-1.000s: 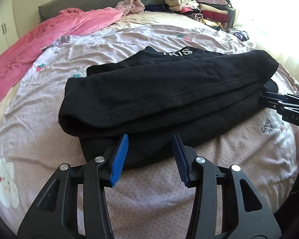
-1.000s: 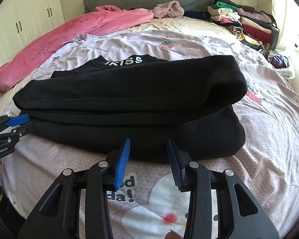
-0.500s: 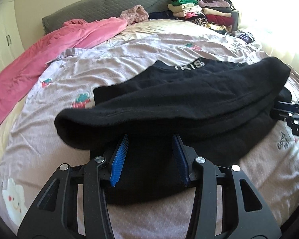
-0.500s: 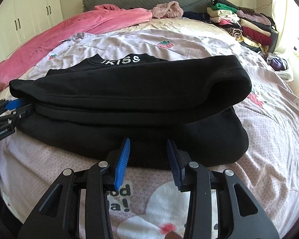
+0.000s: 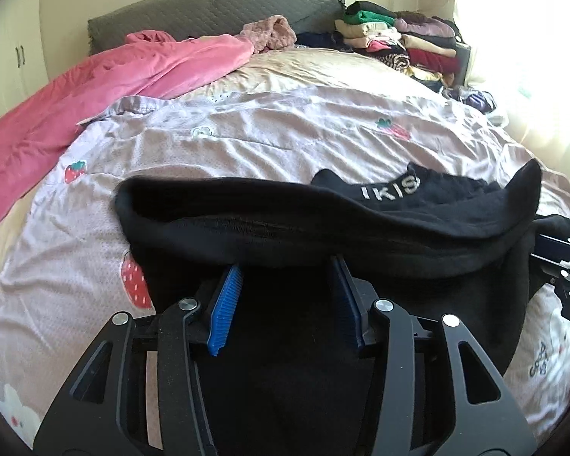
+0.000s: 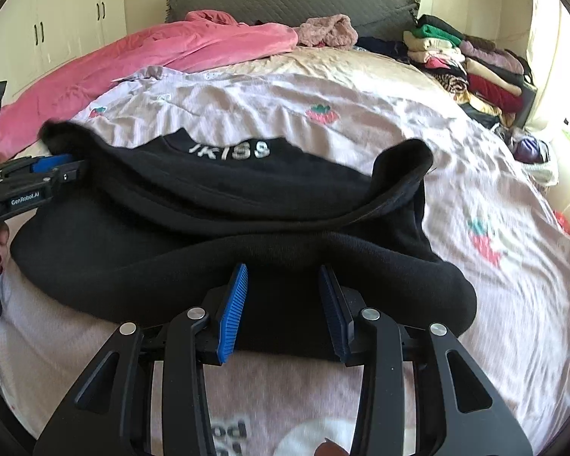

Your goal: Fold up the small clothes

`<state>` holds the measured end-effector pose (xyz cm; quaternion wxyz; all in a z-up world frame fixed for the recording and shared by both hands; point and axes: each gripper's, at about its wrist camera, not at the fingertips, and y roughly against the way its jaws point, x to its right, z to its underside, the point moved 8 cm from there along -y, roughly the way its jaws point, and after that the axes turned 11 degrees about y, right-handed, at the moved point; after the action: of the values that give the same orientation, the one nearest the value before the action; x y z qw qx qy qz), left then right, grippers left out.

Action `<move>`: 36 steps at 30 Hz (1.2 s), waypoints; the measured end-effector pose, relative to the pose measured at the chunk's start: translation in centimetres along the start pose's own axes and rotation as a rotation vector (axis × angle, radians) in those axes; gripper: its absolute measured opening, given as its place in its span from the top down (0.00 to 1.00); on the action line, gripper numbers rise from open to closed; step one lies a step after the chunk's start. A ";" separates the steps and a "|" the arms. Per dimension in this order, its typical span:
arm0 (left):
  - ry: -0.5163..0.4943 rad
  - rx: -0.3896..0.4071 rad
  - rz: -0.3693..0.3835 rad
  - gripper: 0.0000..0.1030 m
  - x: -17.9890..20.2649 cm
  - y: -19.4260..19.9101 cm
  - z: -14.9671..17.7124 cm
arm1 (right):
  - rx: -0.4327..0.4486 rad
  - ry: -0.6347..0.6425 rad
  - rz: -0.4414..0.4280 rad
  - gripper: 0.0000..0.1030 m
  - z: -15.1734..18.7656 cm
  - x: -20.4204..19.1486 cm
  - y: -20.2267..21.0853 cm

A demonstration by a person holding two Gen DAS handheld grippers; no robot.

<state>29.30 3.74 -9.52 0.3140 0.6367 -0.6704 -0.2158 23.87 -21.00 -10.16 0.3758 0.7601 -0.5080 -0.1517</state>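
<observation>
1. Nearest, the left gripper (image 5: 285, 296) has its blue-padded jaws partway apart and opening, with the near layer of the black sweatshirt (image 5: 323, 228) lying between them; the pads do not visibly press the cloth.
2. Likewise the right gripper (image 6: 283, 306) holds its jaws at a middling gap around the sweatshirt's (image 6: 247, 235) near folded edge; whether the pads pinch it I cannot tell.
3. Just beyond both sets of jaws, a thick fold of the sweatshirt arches up over the lower layers, and its collar with white lettering (image 6: 233, 150) sits past that fold.
4. Left of the right jaws, the other gripper reaches in at the sweatshirt's side, a hand (image 6: 0, 243) with painted nails behind it.
5. Underneath, the bed's strawberry-print cover (image 5: 247, 144) spreads ahead.
6. Farther off lie a pink blanket (image 5: 114, 79), a stack of folded clothes (image 6: 463, 64) and the grey headboard (image 5: 216, 11).
</observation>
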 end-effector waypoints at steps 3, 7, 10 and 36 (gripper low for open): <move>0.020 0.029 0.006 0.59 -0.6 0.2 -0.8 | 0.015 0.005 0.028 0.63 -1.6 0.7 -0.2; 0.071 0.052 0.008 0.55 -2.2 0.9 -1.6 | 0.008 -0.057 0.077 0.63 -2.3 3.2 -0.7; 0.118 0.062 0.003 0.53 -3.7 1.3 -2.1 | 0.032 -0.124 0.087 0.63 -1.2 5.2 -0.6; 0.226 -0.042 -0.019 0.50 -7.3 -0.9 -0.3 | -0.154 -0.044 0.033 0.62 -0.1 4.7 -4.0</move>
<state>30.06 10.88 -10.98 0.3989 0.6566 -0.6200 -0.1595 28.64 -24.36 -12.31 0.4244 0.7168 -0.5155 -0.2008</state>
